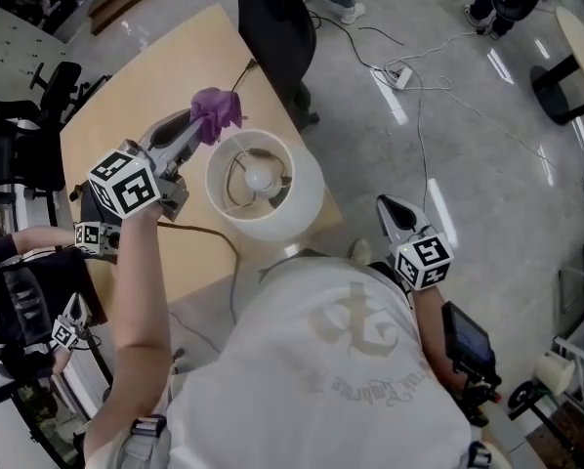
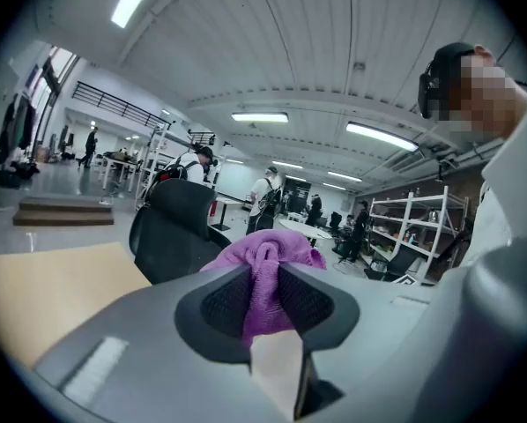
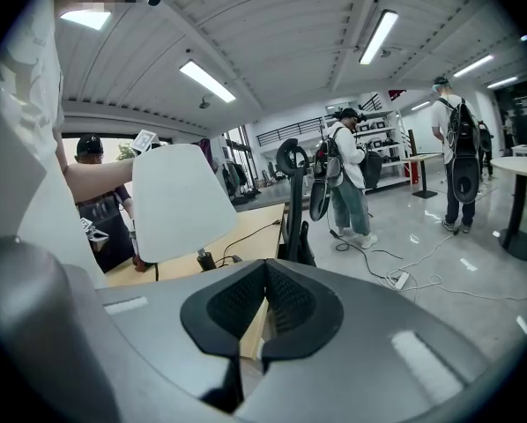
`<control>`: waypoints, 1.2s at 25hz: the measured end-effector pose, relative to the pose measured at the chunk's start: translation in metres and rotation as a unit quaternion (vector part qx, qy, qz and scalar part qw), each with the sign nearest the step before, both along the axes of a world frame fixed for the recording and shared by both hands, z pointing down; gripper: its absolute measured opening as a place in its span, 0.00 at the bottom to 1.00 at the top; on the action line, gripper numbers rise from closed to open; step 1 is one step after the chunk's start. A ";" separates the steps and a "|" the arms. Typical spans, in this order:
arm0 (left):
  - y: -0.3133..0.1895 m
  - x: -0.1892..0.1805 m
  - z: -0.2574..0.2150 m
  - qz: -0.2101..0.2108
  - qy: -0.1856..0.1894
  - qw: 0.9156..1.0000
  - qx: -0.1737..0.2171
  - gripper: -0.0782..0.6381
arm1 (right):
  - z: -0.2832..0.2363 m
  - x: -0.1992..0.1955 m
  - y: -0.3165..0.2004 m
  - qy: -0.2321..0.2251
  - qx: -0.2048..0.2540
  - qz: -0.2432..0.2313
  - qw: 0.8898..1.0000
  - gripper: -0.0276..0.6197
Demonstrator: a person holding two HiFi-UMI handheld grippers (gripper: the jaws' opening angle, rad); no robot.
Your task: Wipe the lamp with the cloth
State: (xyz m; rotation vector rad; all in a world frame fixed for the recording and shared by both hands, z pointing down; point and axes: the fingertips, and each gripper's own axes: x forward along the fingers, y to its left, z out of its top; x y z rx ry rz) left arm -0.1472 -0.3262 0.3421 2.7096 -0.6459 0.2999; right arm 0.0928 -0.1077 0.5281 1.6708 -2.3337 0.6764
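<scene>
The left gripper [image 1: 196,133] pinched a fuzzy purple cloth [image 1: 217,110] at eleven o'clock of the round white lamp [image 1: 307,198]; right gripper [image 1: 388,206] closed, empty.

- The left gripper [image 2: 265,282] is clamping its fingers [image 2: 224,302] onto the purple cloth [image 2: 268,256], which is bunching between the dark pads and spilling out above them toward 12 o'clock.
- A black office chair [image 2: 174,227] is standing behind the cloth, at 10 o'clock from it.
- The tan counter [image 2: 52,293] is stretching away at 9 o'clock.
- A person in a white shirt [image 2: 512,210] is filling the edge at 3 o'clock and wearing dark headgear.
- White shelving [image 2: 413,227] is standing far back, between the cloth and that person.
- Several people [image 2: 265,201] are standing far back near 12 o'clock of the cloth.
- Strip lights [image 2: 259,117] are glowing on the ceiling.
</scene>
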 end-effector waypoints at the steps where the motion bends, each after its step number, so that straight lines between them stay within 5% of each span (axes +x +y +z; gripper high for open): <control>1: 0.001 0.006 -0.004 0.013 -0.006 1.000 0.006 0.24 | -0.001 0.001 0.000 0.000 0.001 0.001 1.000 0.06; 13: 0.001 0.030 0.043 0.089 -0.115 0.989 0.004 0.24 | -0.001 0.009 0.000 0.003 -0.004 0.030 1.000 0.06; 25: -0.015 0.033 0.132 0.133 -0.158 0.973 -0.102 0.24 | 0.004 0.014 0.014 0.005 -0.020 0.071 0.997 0.06; 30: -0.020 0.028 0.160 0.144 -0.194 0.964 -0.110 0.24 | 0.006 0.010 0.020 0.007 -0.025 0.080 0.996 0.06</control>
